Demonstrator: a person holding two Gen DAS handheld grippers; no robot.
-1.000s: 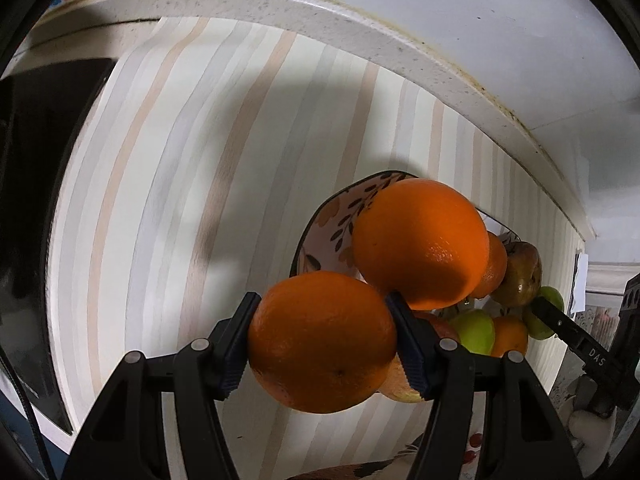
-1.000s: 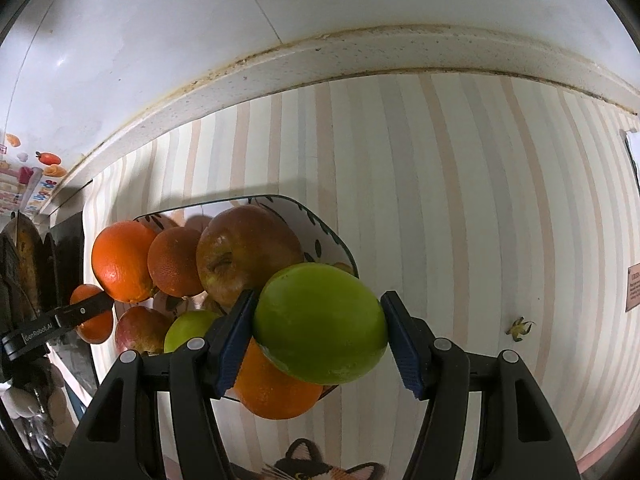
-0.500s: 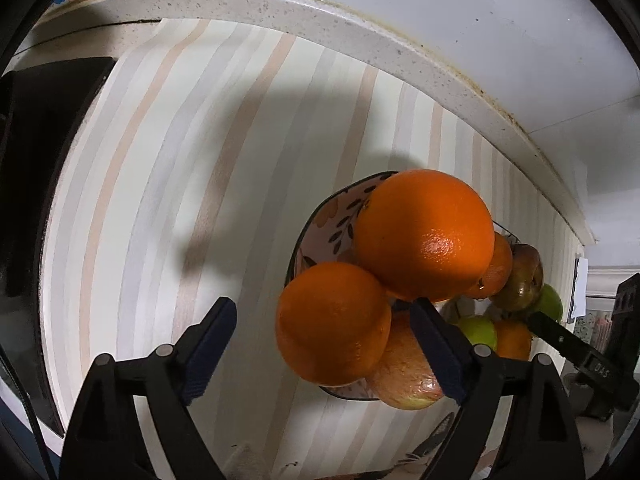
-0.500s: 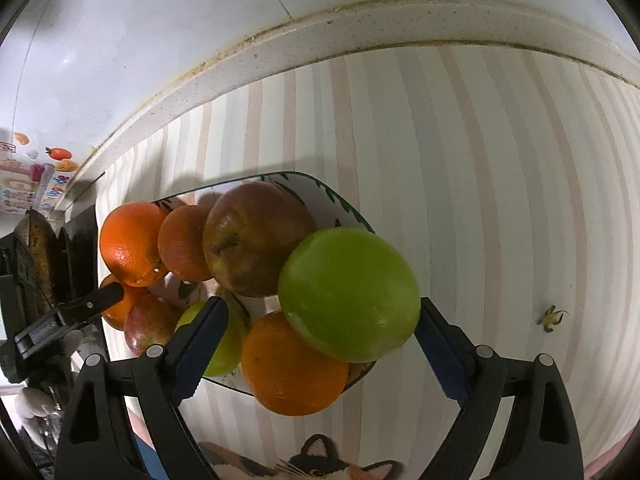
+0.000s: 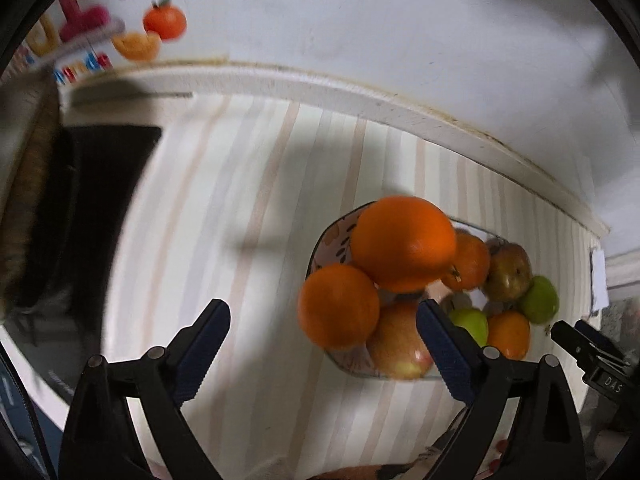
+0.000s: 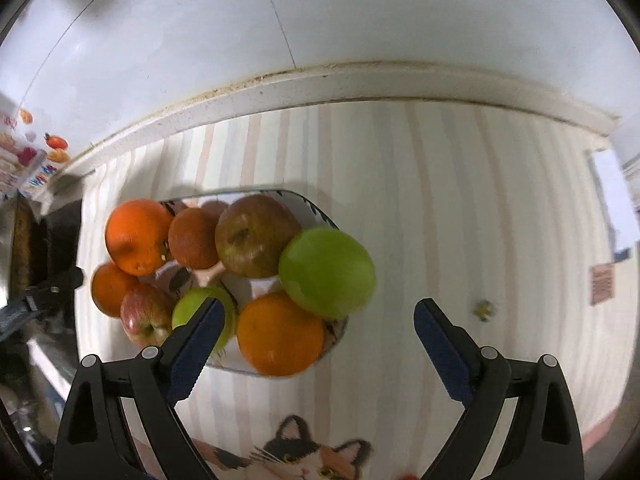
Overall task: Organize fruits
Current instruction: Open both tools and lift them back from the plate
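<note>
A patterned bowl [image 5: 334,236] [image 6: 312,206] on the striped cloth is heaped with fruit. In the left wrist view an orange [image 5: 338,306] sits at its near left edge, below a bigger orange [image 5: 404,240], with a red apple [image 5: 400,344] beside it. My left gripper [image 5: 322,344] is open and empty, drawn back from that orange. In the right wrist view a green apple [image 6: 326,272] rests on the bowl's right edge above an orange [image 6: 280,334], next to a brown-red apple [image 6: 256,236]. My right gripper [image 6: 314,340] is open and empty, just short of the bowl.
The striped cloth [image 5: 224,216] [image 6: 460,216] covers the counter up to a white wall ledge [image 6: 360,88]. A dark appliance [image 5: 92,200] stands at the left. A small yellow-green scrap [image 6: 484,310] lies right of the bowl. A cat picture [image 6: 304,452] shows at the near edge.
Both grippers opened and let go: the left released its orange, the right its green apple, both now resting on the bowl's heap. Both grippers have pulled back and the views tilted up.
</note>
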